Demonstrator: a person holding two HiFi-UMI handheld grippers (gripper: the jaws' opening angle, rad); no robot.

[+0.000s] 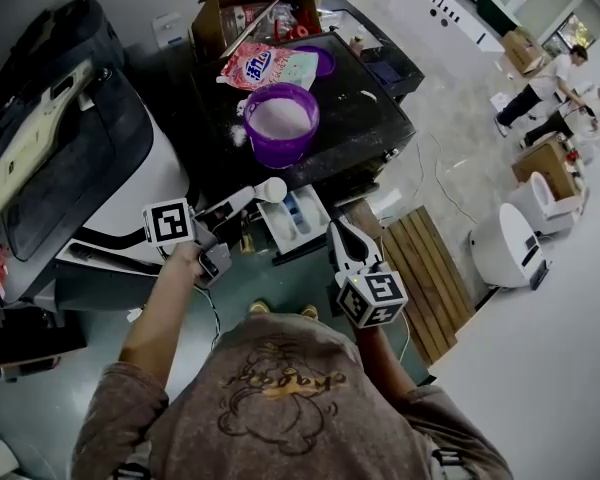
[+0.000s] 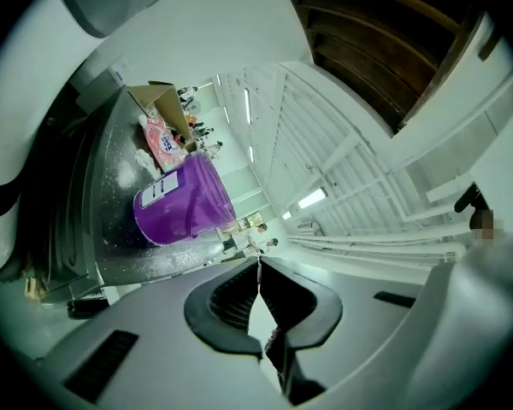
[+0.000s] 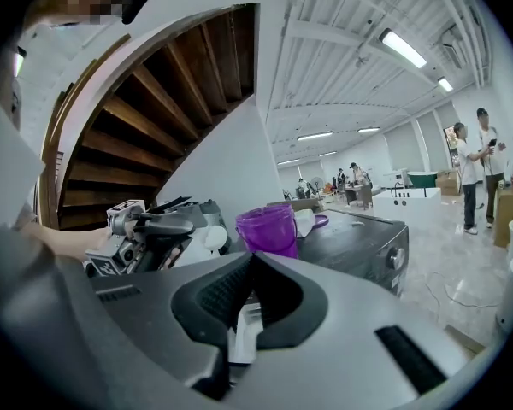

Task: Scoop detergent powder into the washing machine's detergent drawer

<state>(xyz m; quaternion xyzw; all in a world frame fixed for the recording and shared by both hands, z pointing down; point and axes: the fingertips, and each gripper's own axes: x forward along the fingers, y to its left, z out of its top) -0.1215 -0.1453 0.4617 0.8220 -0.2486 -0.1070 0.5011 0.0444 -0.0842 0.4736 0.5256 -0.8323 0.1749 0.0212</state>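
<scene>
A purple tub of white powder stands on the black washing machine, with a detergent bag and a purple lid behind it. The white detergent drawer is pulled out at the machine's front. My left gripper is shut on the handle of a white scoop, whose bowl hovers just left of the drawer and below the tub. My right gripper is shut and empty, just right of the drawer. In the right gripper view the tub, scoop and left gripper lie ahead.
A white machine with a dark lid stands at my left. A cardboard box sits behind the bag. A wooden pallet and a round white appliance are on the floor at right. People work far right.
</scene>
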